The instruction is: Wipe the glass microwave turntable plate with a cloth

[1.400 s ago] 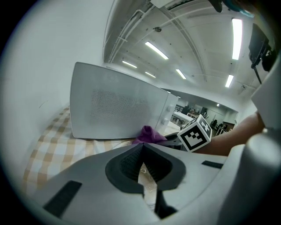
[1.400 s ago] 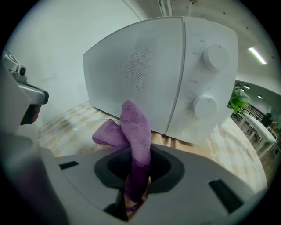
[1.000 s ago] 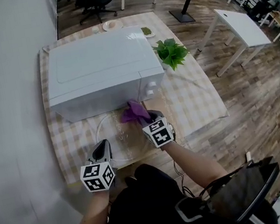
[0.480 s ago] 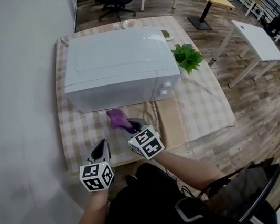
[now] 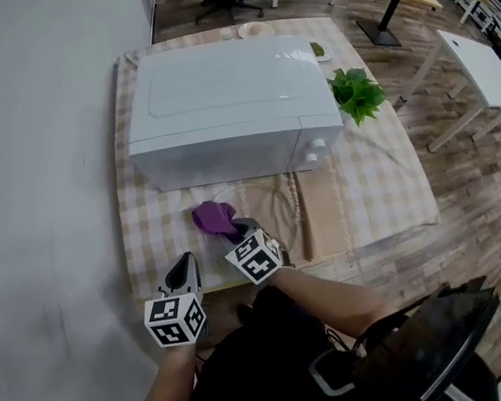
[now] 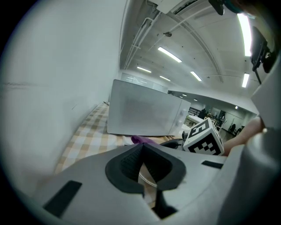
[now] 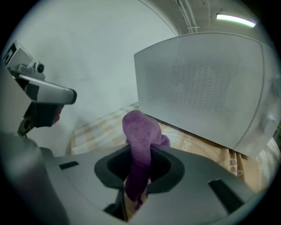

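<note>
On the checked table (image 5: 147, 236), in front of the microwave (image 5: 226, 113), the plate (image 5: 266, 206) lies flat at 12 o'clock from the right gripper (image 5: 234, 229), which pinches the cloth (image 5: 213, 216) over its 9 o'clock side; the left gripper (image 5: 183, 265), pressed together, waits at 8 o'clock.

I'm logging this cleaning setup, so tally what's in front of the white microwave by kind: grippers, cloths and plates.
Handheld grippers: 2 (left gripper, right gripper)
Purple cloth: 1
Clear round glass turntable plate: 1
Total: 4
</note>
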`<state>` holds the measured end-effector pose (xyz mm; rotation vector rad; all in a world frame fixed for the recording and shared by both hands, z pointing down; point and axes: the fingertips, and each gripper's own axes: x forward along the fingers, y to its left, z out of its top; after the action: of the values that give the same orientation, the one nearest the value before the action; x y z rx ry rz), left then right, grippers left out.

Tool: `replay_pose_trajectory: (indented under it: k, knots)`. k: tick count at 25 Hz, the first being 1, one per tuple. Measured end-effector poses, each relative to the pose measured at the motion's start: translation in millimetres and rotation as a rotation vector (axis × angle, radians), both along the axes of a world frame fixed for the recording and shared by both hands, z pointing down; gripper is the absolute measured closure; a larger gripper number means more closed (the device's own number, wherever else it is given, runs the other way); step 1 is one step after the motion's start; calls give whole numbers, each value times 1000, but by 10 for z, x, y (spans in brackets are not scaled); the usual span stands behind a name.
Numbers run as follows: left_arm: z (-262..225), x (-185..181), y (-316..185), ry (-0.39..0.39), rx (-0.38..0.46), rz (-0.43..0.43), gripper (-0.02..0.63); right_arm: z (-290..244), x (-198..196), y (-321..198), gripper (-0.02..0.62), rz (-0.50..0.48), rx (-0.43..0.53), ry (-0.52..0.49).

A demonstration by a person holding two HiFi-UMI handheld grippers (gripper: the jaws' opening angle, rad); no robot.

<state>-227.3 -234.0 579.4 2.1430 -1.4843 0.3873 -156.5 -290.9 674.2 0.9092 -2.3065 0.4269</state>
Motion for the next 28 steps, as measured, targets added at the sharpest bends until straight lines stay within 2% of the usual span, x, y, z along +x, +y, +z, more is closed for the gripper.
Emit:
replay_pose_trajectory:
  k: [10,28]
  knots:
    - [26,332,-20,12,17,74,598,149,590,-24,517,72,-10,65]
    - [19,954,20,50,23,215,598,107,1808,40,517,284,-34,153]
